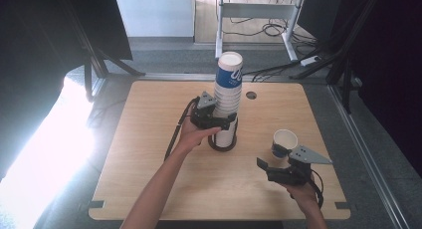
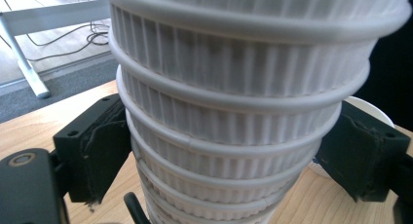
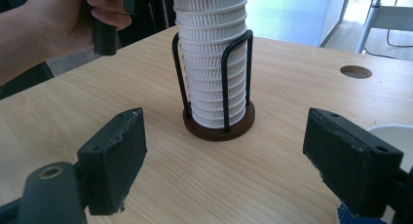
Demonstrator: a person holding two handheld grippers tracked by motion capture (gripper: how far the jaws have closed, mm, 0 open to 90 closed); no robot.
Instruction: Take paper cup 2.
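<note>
- My left gripper (image 1: 225, 120) reaches into the stack of ribbed white paper cups (image 1: 228, 102) at mid-table, one jaw on either side of the stack.
- In the left gripper view the two black jaws flank the cup stack (image 2: 238, 102); they appear to sit against its rims, though I cannot tell whether they press.
- The stack stands upright in a black wire holder on a dark round base (image 3: 219, 124), its top cup printed blue.
- My right gripper (image 1: 271, 170) hovers near the table's right front, jaws spread wide with nothing between them.
- A single cup (image 1: 284, 142) stands upright just beyond that gripper, apart from the stack.
- A round hole (image 1: 251, 95) marks the wooden table (image 1: 149, 139) behind the stack.
</note>
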